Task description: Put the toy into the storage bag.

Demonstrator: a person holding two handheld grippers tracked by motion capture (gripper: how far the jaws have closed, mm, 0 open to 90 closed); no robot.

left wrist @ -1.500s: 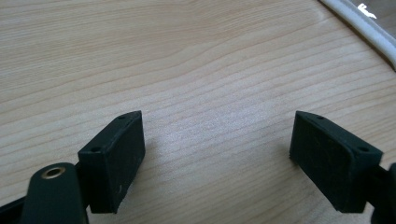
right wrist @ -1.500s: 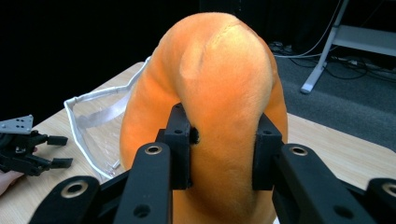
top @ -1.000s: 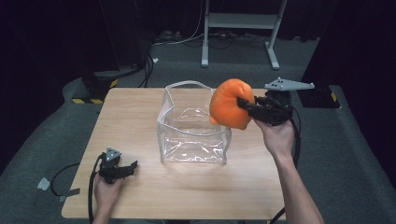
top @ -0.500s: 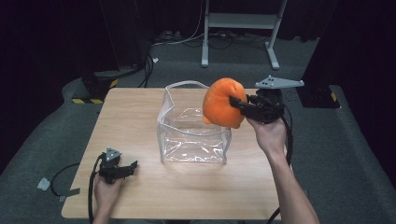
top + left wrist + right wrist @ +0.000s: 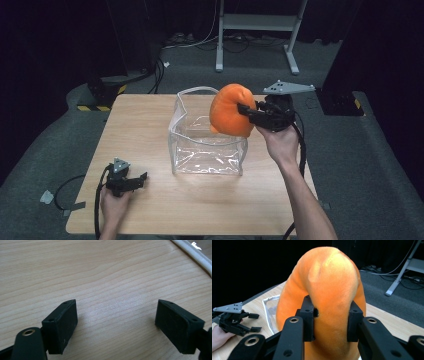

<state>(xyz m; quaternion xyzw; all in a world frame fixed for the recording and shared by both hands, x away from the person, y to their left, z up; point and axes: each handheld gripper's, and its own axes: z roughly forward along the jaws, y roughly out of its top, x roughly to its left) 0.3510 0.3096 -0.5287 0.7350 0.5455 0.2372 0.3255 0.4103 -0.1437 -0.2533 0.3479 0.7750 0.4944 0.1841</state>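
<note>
An orange plush toy [image 5: 229, 111] hangs in the air over the right rim of a clear plastic bag [image 5: 207, 137] that stands open in the middle of the wooden table [image 5: 150, 120]. My right gripper [image 5: 246, 112] is shut on the toy; in the right gripper view its jaws pinch the soft orange plush toy [image 5: 329, 287] from both sides. My left gripper [image 5: 140, 179] rests on the table near the front left corner, open, with bare wood between its fingers [image 5: 62, 322].
A white metal stand [image 5: 260, 30] and cables lie on the grey floor beyond the table. A black box with yellow stripes [image 5: 102, 92] sits off the table's far left corner. The left gripper [image 5: 253, 321] and its hand appear far off in the right gripper view.
My right gripper has carried the orange toy leftward, from beside the bag to above its right rim. The left gripper has stayed still.
</note>
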